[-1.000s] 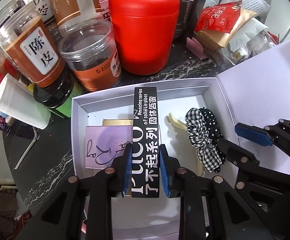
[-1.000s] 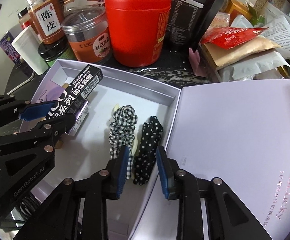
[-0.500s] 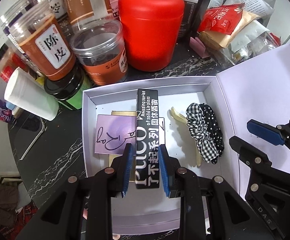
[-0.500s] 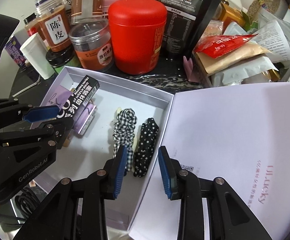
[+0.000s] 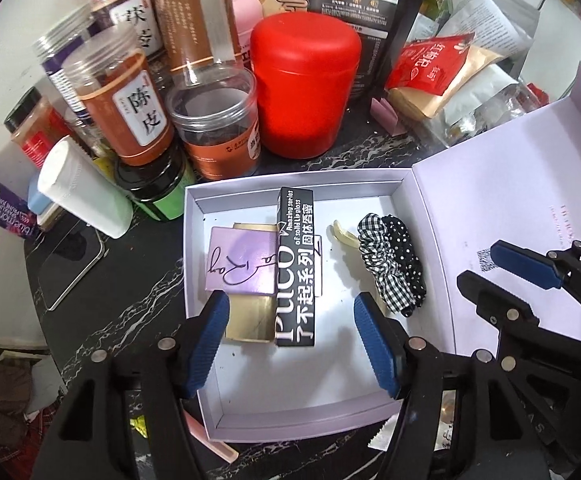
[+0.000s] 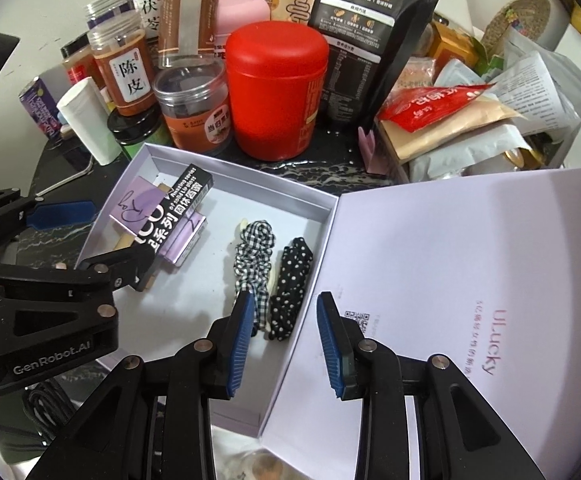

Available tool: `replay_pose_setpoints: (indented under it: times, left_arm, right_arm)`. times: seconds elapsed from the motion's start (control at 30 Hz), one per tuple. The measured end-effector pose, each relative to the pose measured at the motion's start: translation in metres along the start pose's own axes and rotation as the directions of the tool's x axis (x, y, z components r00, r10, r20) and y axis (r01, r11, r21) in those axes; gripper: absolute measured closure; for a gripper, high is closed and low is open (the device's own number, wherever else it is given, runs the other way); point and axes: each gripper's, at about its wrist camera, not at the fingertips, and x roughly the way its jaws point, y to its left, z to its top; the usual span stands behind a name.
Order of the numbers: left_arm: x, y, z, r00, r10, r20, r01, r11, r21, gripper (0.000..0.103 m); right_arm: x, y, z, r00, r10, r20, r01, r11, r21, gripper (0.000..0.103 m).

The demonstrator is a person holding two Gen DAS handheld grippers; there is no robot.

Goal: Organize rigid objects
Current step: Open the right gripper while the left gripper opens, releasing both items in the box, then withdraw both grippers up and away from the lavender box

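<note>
An open lilac gift box (image 5: 192,240) holds a black lip gloss carton (image 5: 296,272) lying partly over a purple card box (image 5: 242,264) and a gold piece (image 5: 250,322). A cream hair clip (image 5: 344,234), a checked scrunchie (image 5: 376,248) and a polka-dot scrunchie (image 5: 408,252) lie to its right. My left gripper (image 5: 290,302) hovers above the carton's near end; its jaws are opening and the pads stand well clear of the carton. My right gripper (image 6: 284,304) is open above the near end of the polka-dot scrunchie (image 6: 290,280), holding nothing.
The box's lid (image 6: 470,260) lies flat to the right. Behind the box stand a red canister (image 5: 304,88), several labelled jars (image 5: 130,108) and a black pouch (image 6: 370,32). A phone (image 5: 66,264) and a white tube (image 5: 82,196) lie left; packets (image 5: 442,68) pile at back right.
My left gripper has let go of the black carton and spread its jaws; the carton now rests in the box. Both grippers have lifted away from the box.
</note>
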Motion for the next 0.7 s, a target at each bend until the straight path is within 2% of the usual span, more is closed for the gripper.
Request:
replay_pose_setpoints:
  times: [0.13, 0.23, 0.47, 0.6, 0.7]
  left_arm:
    - [-0.014, 0.005, -0.005, 1.000, 0.000, 0.017, 0.000, 1.000, -0.012, 0.039]
    - [-0.027, 0.012, -0.010, 0.999, -0.014, 0.048, 0.016, 0.999, -0.029, 0.039]
    - [-0.055, 0.027, -0.023, 0.996, 0.009, 0.087, -0.004, 0.998, -0.064, 0.038]
    - [-0.073, 0.035, -0.031, 0.993, 0.020, 0.116, -0.010, 0.997, -0.083, 0.020]
    - [-0.085, 0.040, -0.037, 0.991, 0.032, 0.133, -0.019, 0.995, -0.099, 0.020]
  right_arm:
    - [-0.011, 0.004, 0.000, 1.000, -0.004, 0.016, 0.004, 1.000, -0.005, 0.070]
    - [-0.021, 0.007, 0.001, 1.000, 0.001, 0.031, -0.001, 1.000, -0.004, 0.066]
    - [-0.041, 0.023, -0.002, 0.998, 0.004, 0.066, -0.002, 1.000, -0.031, 0.066]
    - [-0.053, 0.033, -0.004, 0.996, 0.013, 0.087, -0.009, 0.999, -0.047, 0.066]
    - [-0.061, 0.039, -0.006, 0.995, 0.020, 0.099, -0.014, 0.998, -0.059, 0.066]
